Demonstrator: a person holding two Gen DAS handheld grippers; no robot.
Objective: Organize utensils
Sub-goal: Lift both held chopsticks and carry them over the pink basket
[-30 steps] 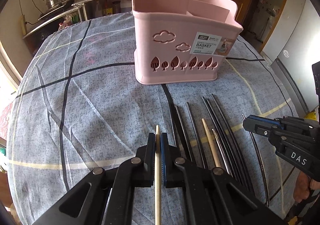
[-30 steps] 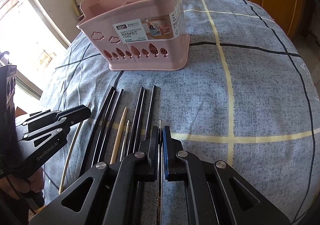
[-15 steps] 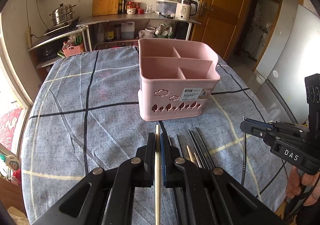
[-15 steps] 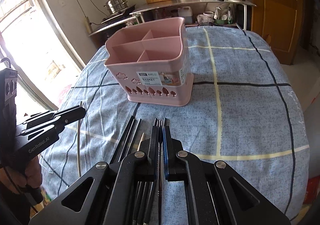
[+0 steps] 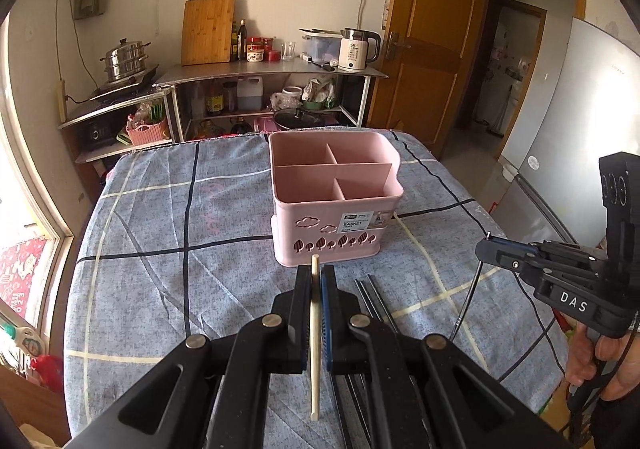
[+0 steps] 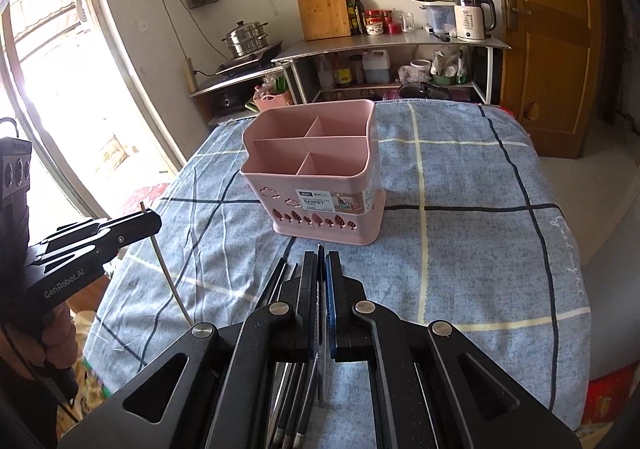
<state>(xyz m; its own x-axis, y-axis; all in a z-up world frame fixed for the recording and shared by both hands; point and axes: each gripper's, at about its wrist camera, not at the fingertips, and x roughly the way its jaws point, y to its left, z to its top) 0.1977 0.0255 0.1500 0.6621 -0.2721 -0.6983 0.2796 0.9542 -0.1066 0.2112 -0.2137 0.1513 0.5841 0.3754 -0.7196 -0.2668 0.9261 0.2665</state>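
Fingers of the left gripper (image 5: 315, 281) are closed on a pale chopstick (image 5: 314, 345), tip just past the pads, tail hanging back toward the camera. Right gripper (image 6: 322, 269) is pinched shut on a thin metal chopstick (image 5: 469, 291), which slants down beneath it. Both are lifted off the cloth (image 5: 160, 249); the remaining dark chopsticks (image 5: 370, 293) lie below. Basket (image 5: 334, 201) stands ahead, near mid-table, all four compartments bare. Judgement: tilt each stick upright before lowering, aim for one long compartment, clear the rim, and release only once the tip is well inside. Thin metal stick may swivel in the pinch.
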